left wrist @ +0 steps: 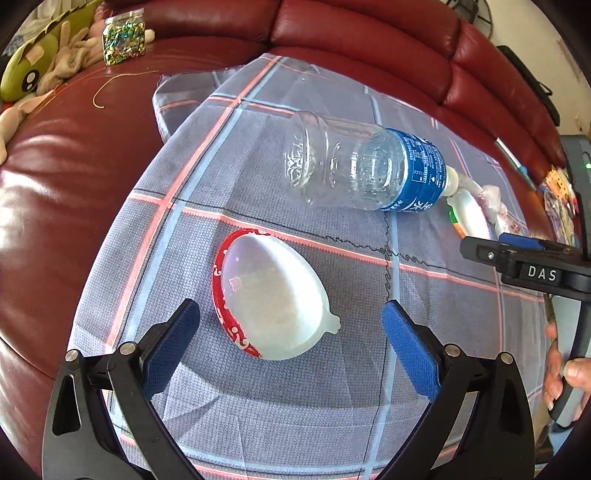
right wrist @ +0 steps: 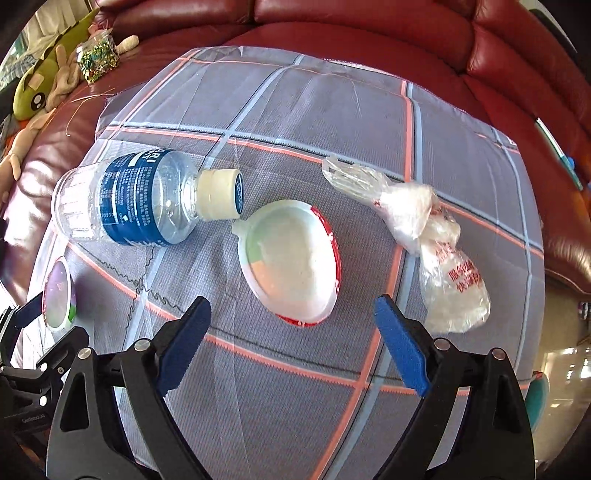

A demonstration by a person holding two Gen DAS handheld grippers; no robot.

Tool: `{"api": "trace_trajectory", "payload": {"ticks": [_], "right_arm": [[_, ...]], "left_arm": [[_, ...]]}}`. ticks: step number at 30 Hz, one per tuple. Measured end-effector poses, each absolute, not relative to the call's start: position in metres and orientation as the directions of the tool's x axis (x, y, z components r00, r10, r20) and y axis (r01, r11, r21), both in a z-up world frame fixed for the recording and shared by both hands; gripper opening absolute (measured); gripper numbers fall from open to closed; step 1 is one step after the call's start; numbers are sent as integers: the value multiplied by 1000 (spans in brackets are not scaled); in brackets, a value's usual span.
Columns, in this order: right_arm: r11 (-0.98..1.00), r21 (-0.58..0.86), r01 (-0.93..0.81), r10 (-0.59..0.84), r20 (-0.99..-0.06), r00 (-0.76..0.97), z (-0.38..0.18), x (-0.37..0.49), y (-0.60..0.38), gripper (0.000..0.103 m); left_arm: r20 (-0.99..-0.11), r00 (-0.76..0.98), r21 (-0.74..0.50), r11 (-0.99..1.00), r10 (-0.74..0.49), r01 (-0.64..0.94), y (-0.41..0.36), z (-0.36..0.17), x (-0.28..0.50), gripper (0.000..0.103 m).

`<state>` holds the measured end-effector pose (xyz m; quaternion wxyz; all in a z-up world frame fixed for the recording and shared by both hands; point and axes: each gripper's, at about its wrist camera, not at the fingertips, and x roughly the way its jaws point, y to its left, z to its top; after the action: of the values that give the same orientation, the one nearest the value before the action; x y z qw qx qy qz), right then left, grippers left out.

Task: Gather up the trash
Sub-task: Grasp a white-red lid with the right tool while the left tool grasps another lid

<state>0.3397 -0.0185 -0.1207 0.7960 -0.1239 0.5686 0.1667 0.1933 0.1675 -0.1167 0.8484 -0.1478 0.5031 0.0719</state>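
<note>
An empty clear plastic bottle [left wrist: 365, 164] with a blue label lies on its side on a plaid cloth [left wrist: 258, 406]; it also shows in the right wrist view [right wrist: 125, 197]. A red-rimmed cup with a white lid [left wrist: 271, 295] lies just ahead of my open left gripper [left wrist: 291, 325]. A second red-rimmed lidded cup [right wrist: 295, 258] lies just ahead of my open right gripper [right wrist: 293, 317]. A crumpled clear plastic bag [right wrist: 432, 236] lies right of that cup. The right gripper's fingers [left wrist: 517, 254] show from the side in the left wrist view. Both grippers are empty.
The cloth [right wrist: 295, 387] covers a red leather sofa [left wrist: 55, 221]. A jar of colourful bits [left wrist: 123, 37] and a green plush toy [left wrist: 33, 62] sit at the far left. The sofa backrest [right wrist: 369, 22] runs behind. The cup by the left gripper shows at the right wrist view's left edge [right wrist: 59, 295].
</note>
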Motion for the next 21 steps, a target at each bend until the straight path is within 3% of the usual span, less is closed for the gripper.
{"api": "trace_trajectory", "payload": {"ticks": [4,5,7,8,21], "right_arm": [[910,-23,-414,111,-949,296,-128,350,-14,79],[910,-22,-415,111,-949,294,-129,352,-13,75],[906,-26,-422,108,-951,290,-132,354,-11,53],[905,-15,-425,119,-951,287,-133,354,-11,50],[918,99,-383,205,-947,249,-123,309,-34,49]], "left_arm": [[-877,480,-181,945,-30,-271,170,-120,198,99],[-876,482,-178,946,-27,-270,170,-120,199,99],[-876,481,-174,948,-25,-267,170,-121,200,99],[-876,481,-172,948,-23,-267,169,-121,200,99],[-871,490,-194,941,-36,-277,175,-117,189,97]]}}
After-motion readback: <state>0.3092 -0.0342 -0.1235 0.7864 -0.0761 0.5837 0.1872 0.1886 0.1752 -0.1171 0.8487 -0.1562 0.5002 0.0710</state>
